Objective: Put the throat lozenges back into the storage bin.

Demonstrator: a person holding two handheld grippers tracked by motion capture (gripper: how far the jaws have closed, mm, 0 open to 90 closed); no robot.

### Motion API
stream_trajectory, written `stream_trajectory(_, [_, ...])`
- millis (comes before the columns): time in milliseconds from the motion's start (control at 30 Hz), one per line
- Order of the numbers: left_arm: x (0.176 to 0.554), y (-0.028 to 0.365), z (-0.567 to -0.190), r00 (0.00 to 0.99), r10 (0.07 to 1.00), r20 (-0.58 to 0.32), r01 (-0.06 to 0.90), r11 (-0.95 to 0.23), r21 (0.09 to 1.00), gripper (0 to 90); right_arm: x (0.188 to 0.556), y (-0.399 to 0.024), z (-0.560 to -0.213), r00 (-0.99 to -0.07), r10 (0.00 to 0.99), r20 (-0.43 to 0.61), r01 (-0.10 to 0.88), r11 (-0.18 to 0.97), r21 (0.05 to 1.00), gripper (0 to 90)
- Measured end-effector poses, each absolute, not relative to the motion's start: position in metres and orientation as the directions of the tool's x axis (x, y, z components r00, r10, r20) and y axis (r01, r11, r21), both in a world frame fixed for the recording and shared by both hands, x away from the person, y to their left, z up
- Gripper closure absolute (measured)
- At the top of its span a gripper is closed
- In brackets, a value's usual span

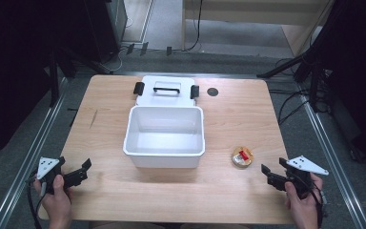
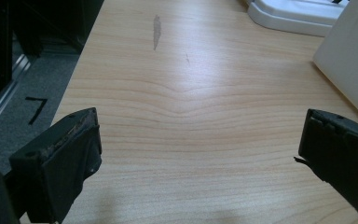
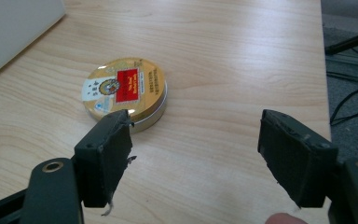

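Gold tin (image 3: pixel 125 91) lies untouched on the bench (image 1: pixel 228 191) just ahead of your right gripper (image 3: pixel 196 158), left of its empty, parted jaws; left gripper (image 2: pixel 200 154) gapes wide, so everything remains.

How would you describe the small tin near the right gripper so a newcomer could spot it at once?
Start at the open white bin in the middle of the wooden table, then look to the right of its front corner. There lies a flat round tin, apart from the bin, just ahead of the right gripper. It is gold with a red label, unlike anything around it.
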State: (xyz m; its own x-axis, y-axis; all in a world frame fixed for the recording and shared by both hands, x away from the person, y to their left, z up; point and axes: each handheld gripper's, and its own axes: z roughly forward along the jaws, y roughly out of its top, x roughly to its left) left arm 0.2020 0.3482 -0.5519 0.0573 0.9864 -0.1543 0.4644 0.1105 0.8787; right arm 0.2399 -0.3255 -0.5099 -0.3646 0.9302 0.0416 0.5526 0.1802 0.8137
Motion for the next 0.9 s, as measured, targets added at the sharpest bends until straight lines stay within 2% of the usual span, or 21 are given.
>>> stream_trajectory(100, [0.202, 0.345, -0.552, 0.068, 0.991, -0.118, 0.462, 0.073, 0.884, 0.0, 0.245, -0.329, -0.5, -0.381, 0.924, 0.028, 0.566, 0.209, 0.797, 36.0])
stream_trajectory(267, [0.202, 0.345, -0.552, 0.075, 0.99, -0.123, 0.468, 0.074, 0.88, 0.0, 0.253, -0.321, -0.49, -0.437, 0.899, -0.028, 0.598, 0.313, 0.738, 29.5])
stream_trajectory(300, [0.202, 0.345, -0.552, 0.074, 0.989, -0.13, 0.469, 0.081, 0.88, 0.0, 0.255, -0.32, -0.49, -0.452, 0.892, -0.018, 0.608, 0.323, 0.726, 27.7])
stream_trajectory(400, [0.203, 0.346, -0.552, 0.077, 0.988, -0.136, 0.475, 0.084, 0.876, 0.0, 0.264, -0.311, -0.488, -0.513, 0.855, 0.071, 0.656, 0.337, 0.676, 14.3])
stream_trajectory(533, [0.203, 0.346, -0.552, 0.08, 0.988, -0.131, 0.478, 0.077, 0.875, 0.0, 0.275, -0.299, -0.484, -0.51, 0.857, 0.074, 0.695, 0.361, 0.622, 13.3])
stream_trajectory(700, [0.204, 0.346, -0.552, 0.084, 0.987, -0.137, 0.482, 0.08, 0.873, 0.0, 0.29, -0.286, -0.475, -0.487, 0.858, 0.166, 0.779, 0.34, 0.527, 12.6])
stream_trajectory(833, [0.204, 0.346, -0.552, 0.088, 0.987, -0.136, 0.483, 0.076, 0.872, 0.0, 0.297, -0.278, -0.469, -0.504, 0.848, 0.166, 0.794, 0.379, 0.474, 5.6])
stream_trajectory(900, [0.204, 0.346, -0.552, 0.089, 0.987, -0.136, 0.482, 0.076, 0.873, 0.0, 0.302, -0.272, -0.466, -0.509, 0.844, 0.167, 0.801, 0.394, 0.451, 5.3])
